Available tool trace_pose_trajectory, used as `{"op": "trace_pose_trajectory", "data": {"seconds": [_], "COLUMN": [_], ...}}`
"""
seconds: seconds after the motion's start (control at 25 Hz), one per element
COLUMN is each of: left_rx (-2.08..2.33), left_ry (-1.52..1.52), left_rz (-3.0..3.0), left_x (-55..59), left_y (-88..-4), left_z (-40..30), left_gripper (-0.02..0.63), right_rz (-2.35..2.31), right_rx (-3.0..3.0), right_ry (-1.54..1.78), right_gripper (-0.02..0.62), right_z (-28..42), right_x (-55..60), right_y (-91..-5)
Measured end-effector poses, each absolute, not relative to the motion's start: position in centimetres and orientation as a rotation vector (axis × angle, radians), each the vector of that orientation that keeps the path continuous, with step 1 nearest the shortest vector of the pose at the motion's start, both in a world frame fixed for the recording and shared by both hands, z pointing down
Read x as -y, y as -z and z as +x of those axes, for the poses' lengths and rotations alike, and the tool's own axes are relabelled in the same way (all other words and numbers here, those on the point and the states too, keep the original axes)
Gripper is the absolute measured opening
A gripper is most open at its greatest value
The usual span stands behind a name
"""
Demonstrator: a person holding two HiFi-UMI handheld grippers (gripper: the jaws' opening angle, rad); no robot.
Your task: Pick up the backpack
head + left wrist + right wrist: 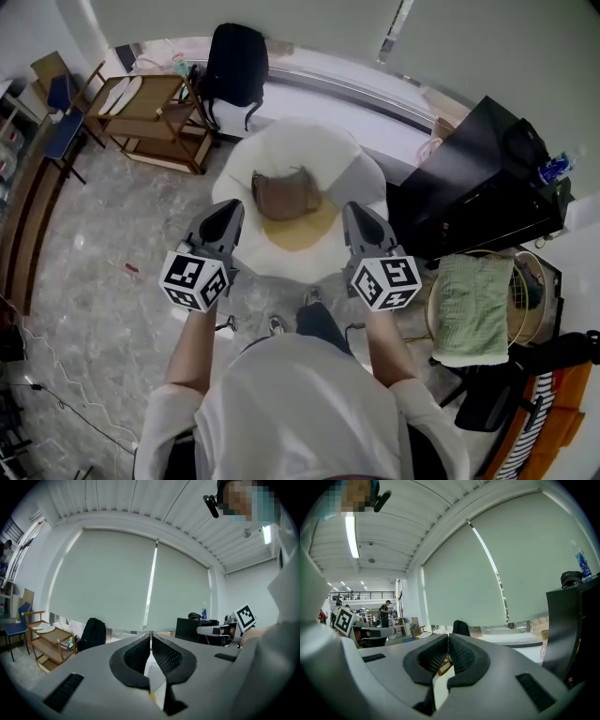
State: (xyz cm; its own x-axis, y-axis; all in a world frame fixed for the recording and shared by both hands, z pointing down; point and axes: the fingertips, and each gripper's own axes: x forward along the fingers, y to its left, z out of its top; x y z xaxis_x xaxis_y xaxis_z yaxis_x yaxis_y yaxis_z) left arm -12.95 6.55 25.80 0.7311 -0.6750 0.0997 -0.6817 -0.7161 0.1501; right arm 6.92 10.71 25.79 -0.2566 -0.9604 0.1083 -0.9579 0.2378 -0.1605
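Wore a white shirt point(309, 403) right beneath the head camera, both forearms stretched forward. Held the left gripper point(228, 212) and the right gripper point(362, 215) side by side and about level, with each marker cube turned up toward the lens. Showed both pairs of jaws pressed together at the tips in the two gripper views, with nothing caught between the ribbed pads. Hovered both over the near edge of a round white tabletop point(361, 173), one at each side of a crumpled brown bag point(286, 194) lying on a tan mat point(302, 234), apart from the bag.

Found the black backpack point(236, 64) well beyond the tabletop, standing upright on the floor against the low window ledge, untouched. Saw it just beside a wooden shelf cart point(155, 112) on its left. Caught it small and far off in both gripper views, left of the shut jaws in the left one and just above them in the right one.

Noted a black cabinet point(469, 187) at the right with a blue bottle point(555, 169) on top. Noted a green towel point(472, 307) nearer, draped over a round wire frame.
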Motion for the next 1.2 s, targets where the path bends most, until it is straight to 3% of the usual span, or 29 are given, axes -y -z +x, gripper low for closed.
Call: {"op": "trace_pose_trajectory", "data": {"seconds": [1.2], "left_rx": [1.235], "left_ry": [-0.061], "left_rz": [2.677], "left_x": [6.5], "left_y": [-26.8], "left_z": [-4.0], "left_gripper": [0.040], "right_rz": [-1.762], "right_rx": [-2.611], "right_ry": [0.351], "right_gripper": [0.031], "right_z": [14.9], "right_x": [3.7], "right_y": [-28.5]}}
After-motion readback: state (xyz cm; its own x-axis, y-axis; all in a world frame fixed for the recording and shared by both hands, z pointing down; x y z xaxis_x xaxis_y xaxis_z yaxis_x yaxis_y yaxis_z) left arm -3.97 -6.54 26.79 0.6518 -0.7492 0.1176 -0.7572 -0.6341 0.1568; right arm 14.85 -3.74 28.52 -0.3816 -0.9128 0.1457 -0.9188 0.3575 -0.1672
